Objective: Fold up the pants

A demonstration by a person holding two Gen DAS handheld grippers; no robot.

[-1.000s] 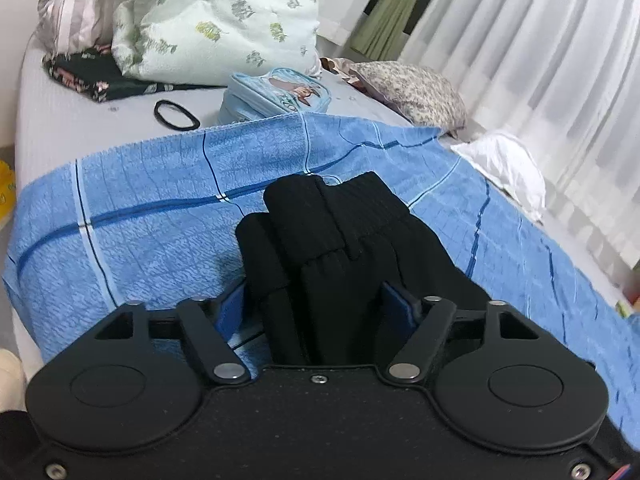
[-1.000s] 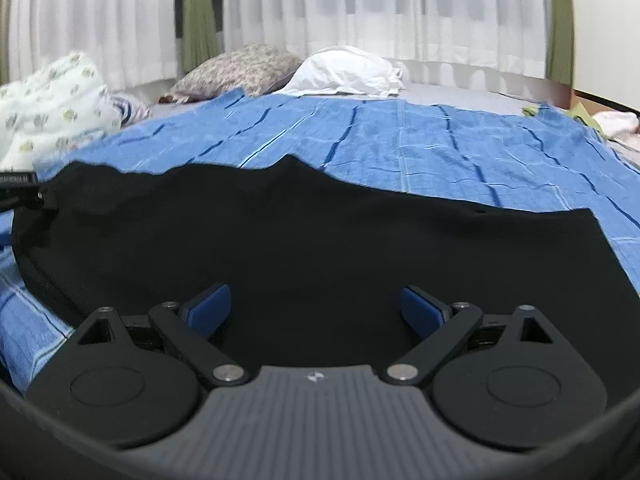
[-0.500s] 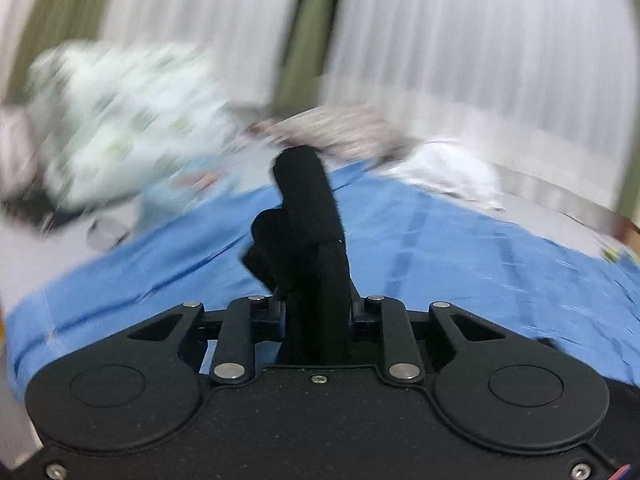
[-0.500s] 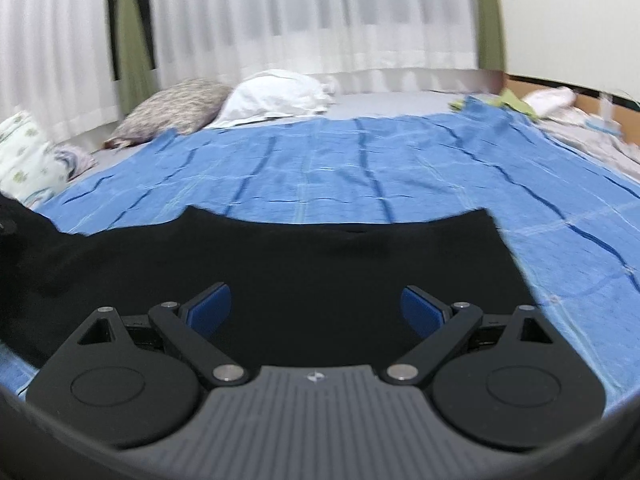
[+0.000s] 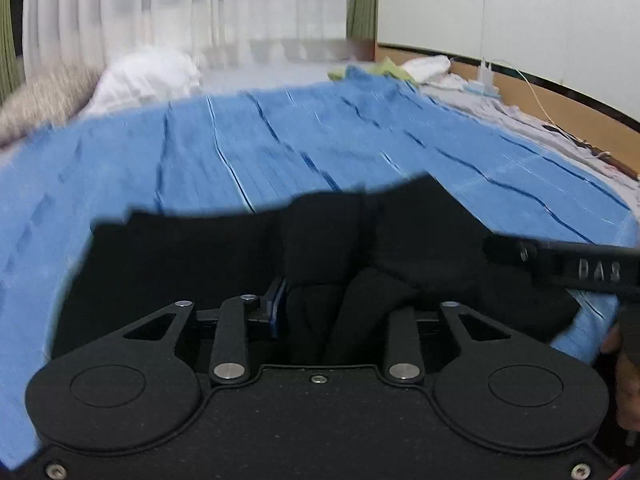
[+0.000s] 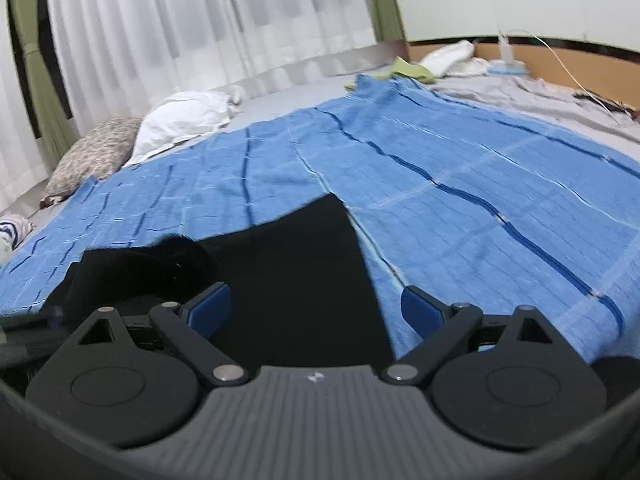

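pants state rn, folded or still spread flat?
Mid-fold. The black pants lie on the blue blanket with one end bunched between the left gripper's opening jaws, doubled over the rest. Right gripper is open.

The pants [image 6: 288,280] are plain black. The blanket [image 6: 460,168] is light blue with dark blue and pale check lines. The curtains [image 6: 200,20] are sheer white; one pillow [image 6: 96,152] carries a speckled print.

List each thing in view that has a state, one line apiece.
pants: black, lying on the blanket, part bunched up.
left gripper: jaws opening, bunched pants between them.
right gripper: open over the pants.
blanket: spread out on the bed.
curtains: drawn.
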